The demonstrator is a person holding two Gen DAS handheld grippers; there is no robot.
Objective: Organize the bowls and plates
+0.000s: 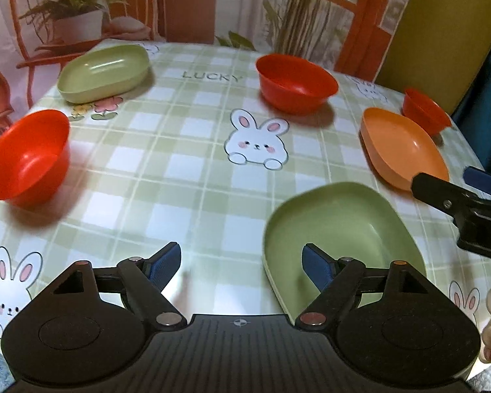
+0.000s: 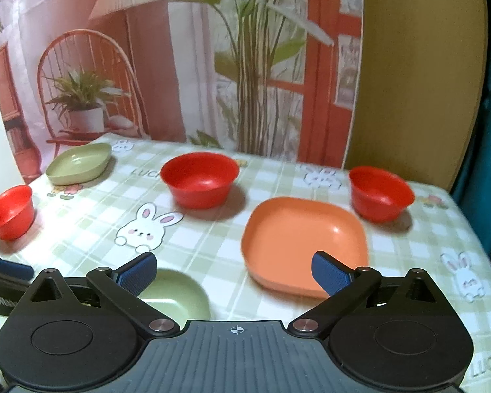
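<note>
near green plate [image 1: 337,229] sits close in front of you, orange plate [image 2: 302,244] just right of it | your left gripper [image 1: 242,267] and right gripper [image 2: 234,273] both hang spread and empty, likely lining up rim grabs | three red bowls and far green plate [image 1: 103,72] scattered, nothing blocking
</note>
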